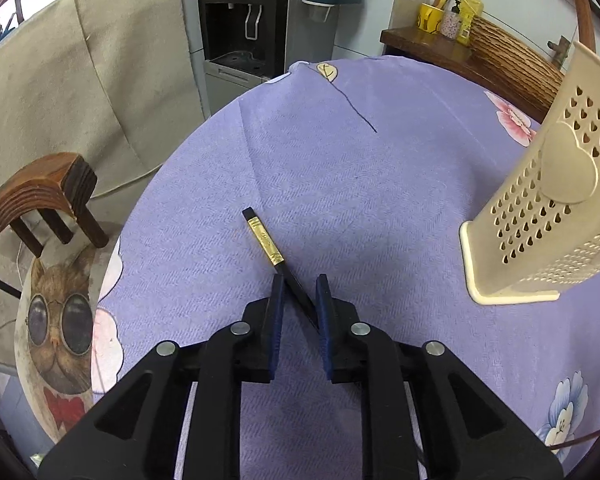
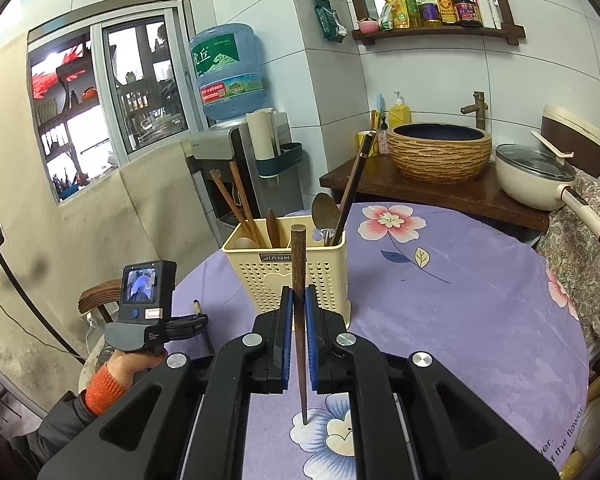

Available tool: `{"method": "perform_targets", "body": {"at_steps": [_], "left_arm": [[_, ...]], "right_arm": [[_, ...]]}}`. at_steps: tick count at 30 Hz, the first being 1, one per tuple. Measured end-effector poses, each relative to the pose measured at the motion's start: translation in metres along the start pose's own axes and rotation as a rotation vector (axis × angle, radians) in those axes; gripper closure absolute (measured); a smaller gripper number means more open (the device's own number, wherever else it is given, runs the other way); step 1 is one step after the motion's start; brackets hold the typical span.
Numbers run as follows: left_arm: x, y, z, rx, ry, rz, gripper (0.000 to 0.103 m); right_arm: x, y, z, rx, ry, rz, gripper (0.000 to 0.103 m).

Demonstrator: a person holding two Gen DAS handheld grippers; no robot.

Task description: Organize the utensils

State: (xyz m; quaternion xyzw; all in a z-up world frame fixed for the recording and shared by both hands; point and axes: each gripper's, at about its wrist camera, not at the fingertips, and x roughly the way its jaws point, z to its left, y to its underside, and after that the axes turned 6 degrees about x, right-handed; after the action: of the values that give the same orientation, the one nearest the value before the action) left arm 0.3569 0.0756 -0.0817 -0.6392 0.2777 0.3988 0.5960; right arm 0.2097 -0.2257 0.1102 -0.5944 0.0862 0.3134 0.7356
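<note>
Two grippers each clamp one chopstick: left gripper (image 1: 300,300) a black chopstick (image 1: 265,238) pointing eleven o'clock, right gripper (image 2: 299,308) a brown chopstick (image 2: 299,280) pointing twelve o'clock toward the holder (image 2: 276,276).

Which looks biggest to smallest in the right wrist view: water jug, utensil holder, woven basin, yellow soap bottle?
1. Utensil holder
2. Woven basin; close call, and the holder sits nearer the camera
3. Water jug
4. Yellow soap bottle

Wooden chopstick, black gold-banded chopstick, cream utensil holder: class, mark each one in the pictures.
wooden chopstick (image 2: 299,264), right wrist view, on its upper shaft.
black gold-banded chopstick (image 1: 265,238), left wrist view, on the gold band.
cream utensil holder (image 2: 260,280), right wrist view, on its perforated front wall.
</note>
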Motion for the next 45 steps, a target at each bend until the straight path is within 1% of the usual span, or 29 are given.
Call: {"method": "perform_targets", "body": {"at_steps": [3, 8, 13, 20, 23, 25, 28, 30, 32, 35, 38, 42, 45], "left_arm": [[0.005, -0.007, -0.004, 0.004, -0.008, 0.004, 0.088], [0.010, -0.019, -0.006, 0.010, 0.001, 0.022, 0.090], [0.011, -0.019, -0.007, 0.020, 0.005, 0.016, 0.093], [0.004, -0.011, -0.006, 0.012, 0.070, 0.023, 0.096], [-0.004, -0.005, -0.005, 0.001, 0.125, 0.022, 0.096], [-0.014, -0.002, -0.005, 0.001, 0.152, 0.006, 0.096], [-0.041, 0.002, -0.004, 0.006, 0.200, -0.042, 0.096], [-0.065, 0.004, -0.003, 0.011, 0.237, -0.087, 0.096], [-0.087, 0.005, -0.005, 0.023, 0.257, -0.131, 0.096], [-0.128, 0.009, -0.005, 0.051, 0.302, -0.210, 0.096], [-0.159, 0.015, -0.006, 0.078, 0.324, -0.271, 0.096], [-0.183, 0.021, -0.012, 0.114, 0.351, -0.310, 0.096], [-0.192, 0.023, -0.015, 0.127, 0.366, -0.321, 0.096]], "right_arm": [[0.001, 0.000, 0.000, 0.004, -0.002, -0.001, 0.096], [-0.002, 0.002, -0.001, 0.007, -0.002, -0.004, 0.096], [-0.003, 0.001, -0.003, 0.013, 0.003, -0.004, 0.096], [-0.003, 0.001, -0.003, 0.014, 0.005, -0.005, 0.096], [-0.004, 0.001, -0.004, 0.017, 0.007, -0.007, 0.096], [-0.004, 0.000, -0.005, 0.016, 0.009, -0.007, 0.096], [-0.004, 0.000, -0.005, 0.019, 0.012, -0.008, 0.096], [-0.004, 0.000, -0.005, 0.021, 0.012, -0.008, 0.096], [-0.004, 0.000, -0.004, 0.021, 0.010, -0.010, 0.096], [-0.005, 0.001, -0.003, 0.016, 0.009, -0.013, 0.096], [-0.007, 0.000, 0.000, 0.011, 0.007, -0.017, 0.096], [-0.011, 0.002, 0.002, 0.002, 0.004, -0.024, 0.096], [-0.013, 0.002, 0.005, -0.003, 0.005, -0.027, 0.096]]}}
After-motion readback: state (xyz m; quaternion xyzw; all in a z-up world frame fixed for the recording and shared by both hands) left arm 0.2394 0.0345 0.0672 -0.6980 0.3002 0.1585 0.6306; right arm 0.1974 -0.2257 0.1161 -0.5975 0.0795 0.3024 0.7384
